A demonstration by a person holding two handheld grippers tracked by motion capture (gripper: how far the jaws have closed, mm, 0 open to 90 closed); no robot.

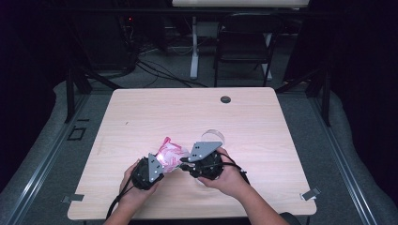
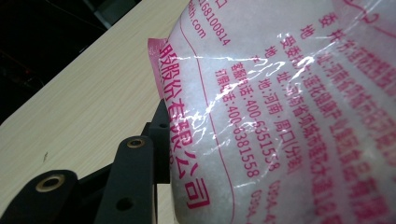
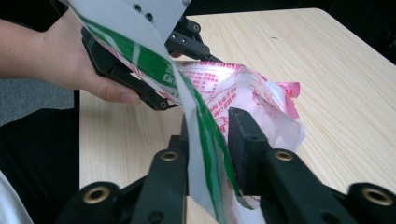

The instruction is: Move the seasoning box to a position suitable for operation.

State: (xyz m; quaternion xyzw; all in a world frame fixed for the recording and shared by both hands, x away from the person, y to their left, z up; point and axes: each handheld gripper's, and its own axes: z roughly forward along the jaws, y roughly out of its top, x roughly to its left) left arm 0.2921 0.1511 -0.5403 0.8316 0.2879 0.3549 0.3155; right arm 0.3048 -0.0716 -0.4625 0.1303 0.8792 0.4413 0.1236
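Note:
A clear plastic bag [image 1: 171, 153] with pink print and white granules hangs just above the wooden table [image 1: 187, 112], between both grippers. My left gripper [image 1: 163, 164] is shut on its left end. In the left gripper view the bag [image 2: 280, 116] bulges against one black finger [image 2: 161, 135], and the other jaw is hidden behind it. My right gripper [image 1: 184, 161] meets the bag from the right. A green-and-white film strip [image 3: 154, 65] runs down between its jaws [image 3: 210, 140]. A gap still shows beside the right pad. The pink bag [image 3: 243, 93] lies just beyond.
A curled clear plastic piece [image 1: 213, 136] lies on the table behind the right gripper. A round cable hole [image 1: 225, 99] sits near the far edge. A folding chair [image 1: 244, 42] and a desk leg [image 1: 194, 47] stand beyond the table.

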